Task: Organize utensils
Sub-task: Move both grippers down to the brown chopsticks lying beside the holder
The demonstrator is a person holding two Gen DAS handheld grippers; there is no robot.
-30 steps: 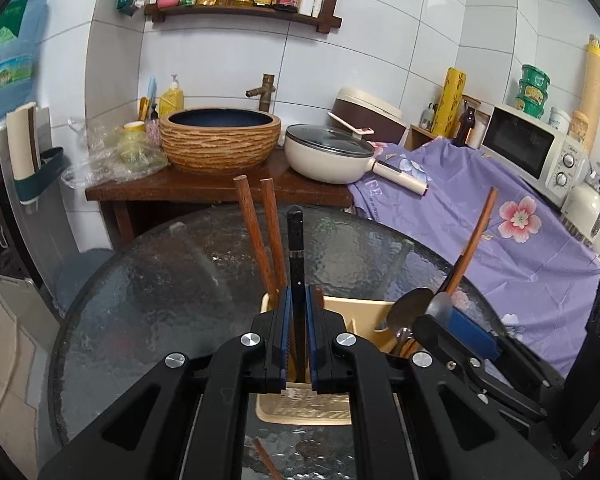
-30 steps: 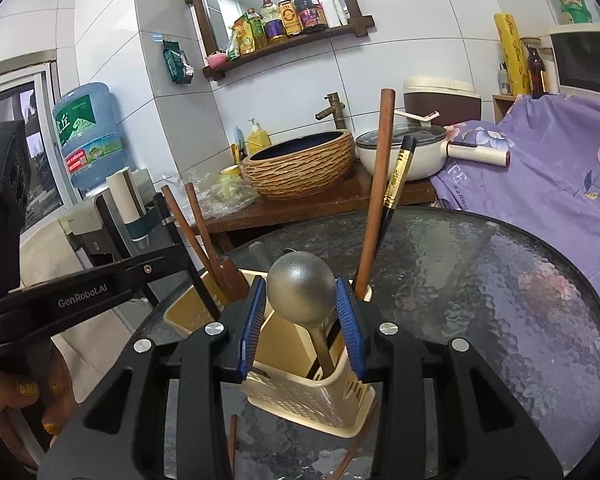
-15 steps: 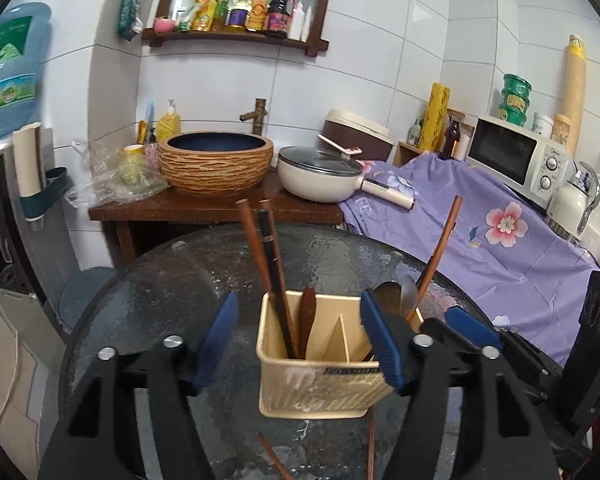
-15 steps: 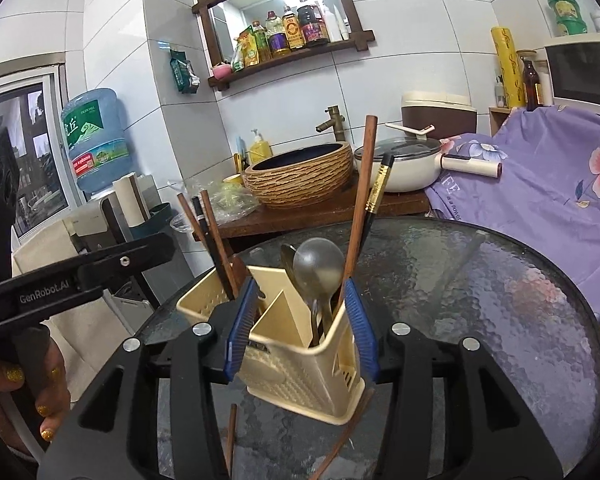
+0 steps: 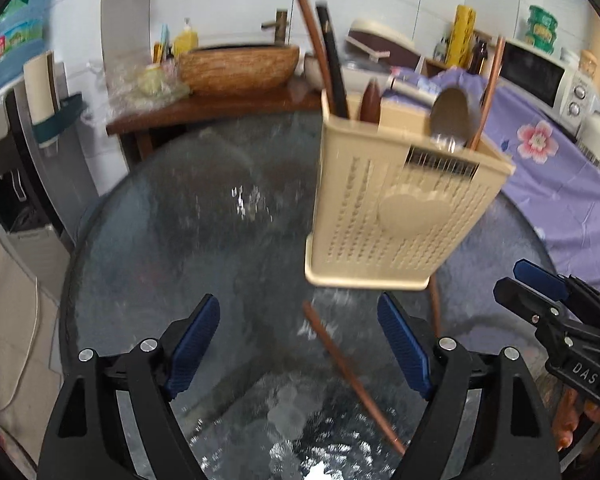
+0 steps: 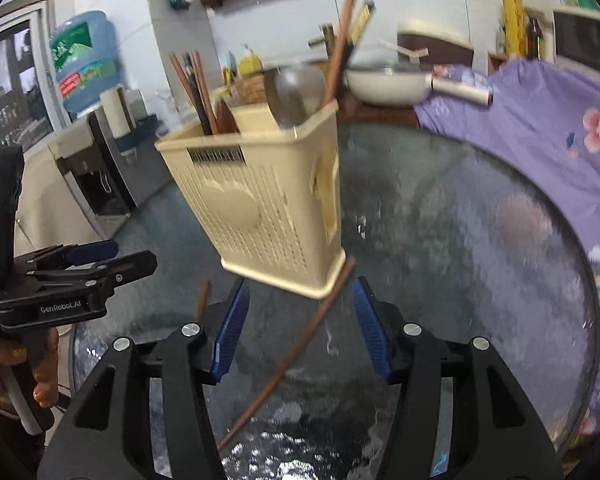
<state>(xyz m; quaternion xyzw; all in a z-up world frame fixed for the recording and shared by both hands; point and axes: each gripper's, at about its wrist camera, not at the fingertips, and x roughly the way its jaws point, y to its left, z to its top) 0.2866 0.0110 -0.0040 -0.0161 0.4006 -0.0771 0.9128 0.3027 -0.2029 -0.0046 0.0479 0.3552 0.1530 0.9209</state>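
Pebbled dark glass forms the round table [image 5: 160, 216], set against white wall tiles. On it stands the caddy [image 5: 396, 208], a cream perforated plastic box, upright, with wooden chopsticks [image 5: 320, 44] and a metal spoon [image 5: 452, 114] rising steeply from its compartments. One loose chopstick [image 5: 352, 376] lies flat on the glass in front of the caddy, its long axis slanting from the base toward the cameras. A second ago both grippers were up at the caddy's rim, the left shut on a utensil; now both sit lower. The left gripper [image 5: 298, 350] is opening wide, empty. The right gripper [image 6: 298, 332] is opening too, holding nothing, the chopstick lying on the glass under its gap.
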